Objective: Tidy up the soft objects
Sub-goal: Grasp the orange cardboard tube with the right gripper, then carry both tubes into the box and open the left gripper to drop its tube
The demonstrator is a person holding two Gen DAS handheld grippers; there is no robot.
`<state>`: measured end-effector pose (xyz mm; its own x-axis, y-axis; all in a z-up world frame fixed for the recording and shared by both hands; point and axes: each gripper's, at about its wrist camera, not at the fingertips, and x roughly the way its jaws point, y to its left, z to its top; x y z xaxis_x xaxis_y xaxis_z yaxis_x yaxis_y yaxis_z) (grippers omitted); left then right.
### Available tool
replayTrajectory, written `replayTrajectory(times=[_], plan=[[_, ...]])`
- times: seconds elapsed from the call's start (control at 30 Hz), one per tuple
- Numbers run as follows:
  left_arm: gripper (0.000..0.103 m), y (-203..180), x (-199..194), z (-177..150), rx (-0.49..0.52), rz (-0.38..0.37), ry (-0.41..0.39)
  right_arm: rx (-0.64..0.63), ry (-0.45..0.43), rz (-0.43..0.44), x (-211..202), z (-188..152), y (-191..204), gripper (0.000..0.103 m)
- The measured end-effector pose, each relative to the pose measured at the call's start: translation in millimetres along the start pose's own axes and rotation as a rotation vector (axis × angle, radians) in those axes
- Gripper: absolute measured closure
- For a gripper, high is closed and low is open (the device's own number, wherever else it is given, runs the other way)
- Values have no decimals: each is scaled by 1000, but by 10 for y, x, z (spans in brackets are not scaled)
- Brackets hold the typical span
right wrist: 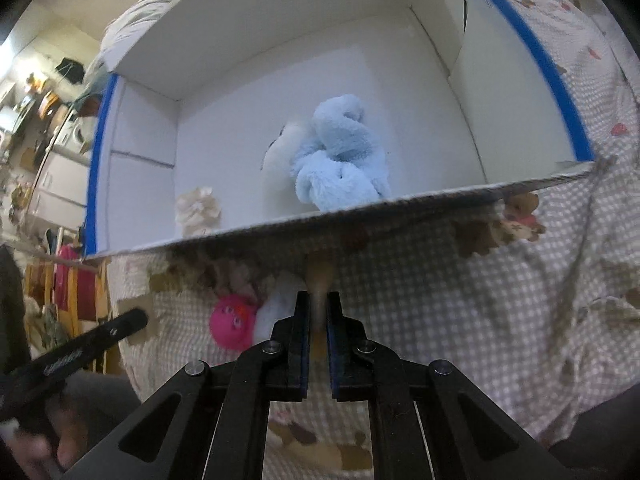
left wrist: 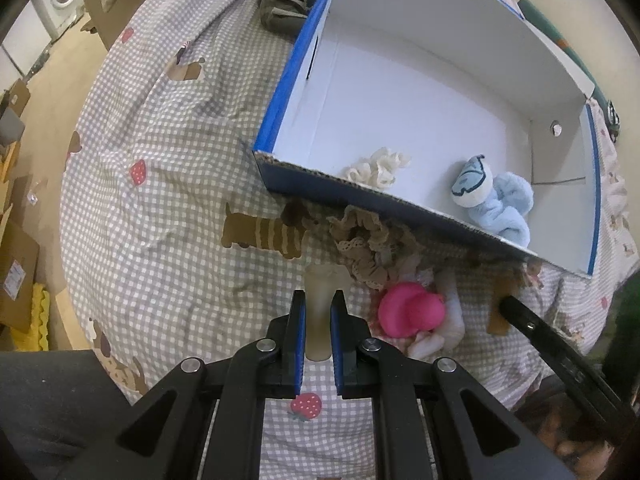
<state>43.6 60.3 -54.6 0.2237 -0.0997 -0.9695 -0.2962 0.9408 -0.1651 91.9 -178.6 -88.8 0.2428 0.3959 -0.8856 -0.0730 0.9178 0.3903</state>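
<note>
Here, two hand-held grippers hang over a bed spread with a gingham sheet, steeply nose-down, in front of a white cardboard box with blue outer walls.

The left gripper has its jaws closed to a narrow slot. Nothing is gripped; only the translucent finger tips show between the blue pads. The right gripper is likewise shut and empty, its view slightly blurred.

Already inside the box, close to its near wall, lie a fluffy light-blue plush and a cream lace scrunchie.

Still outside, on the sheet at the foot of that near wall, is a small heap: a beige lace scrunchie, a bright pink soft toy and some white fabric beneath it.

The relation that matters: the heap lies just ahead and to the right of the left gripper, and just ahead and to the left of the right gripper, so it sits between the two tools. The left tips look closest to the beige scrunchie, the right tips closest to the white fabric and pink toy. Either tool would need its jaws reopened before picking up, and the box lies directly beyond the heap.
</note>
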Motion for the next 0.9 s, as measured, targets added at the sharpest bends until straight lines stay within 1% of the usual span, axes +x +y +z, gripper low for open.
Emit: replayTrajectory(times=[0.17, 0.3, 0.43, 0.53, 0.67, 0.8, 0.9], plan=[[93, -47, 104, -39, 18, 30, 8, -90, -29, -8, -119, -99, 5, 94], [93, -93, 182, -60, 34, 57, 11, -94, -40, -5, -164, -189, -28, 94], [93, -170, 197, -86, 49, 88, -11, -131, -75, 13, -276, -186, 57, 94], [93, -257, 133, -112, 90, 117, -43, -162, -104, 36, -380, -187, 125, 94], [93, -335, -68, -147, 106, 109, -95, -190, -133, 69, -621, -179, 120, 94], [93, -361, -360, -144, 116, 93, -174, -206, -184, 100, -878, -102, 144, 94], [93, -471, -629, -91, 177, 94, -254, -219, -219, 118, -1048, -23, 172, 94]])
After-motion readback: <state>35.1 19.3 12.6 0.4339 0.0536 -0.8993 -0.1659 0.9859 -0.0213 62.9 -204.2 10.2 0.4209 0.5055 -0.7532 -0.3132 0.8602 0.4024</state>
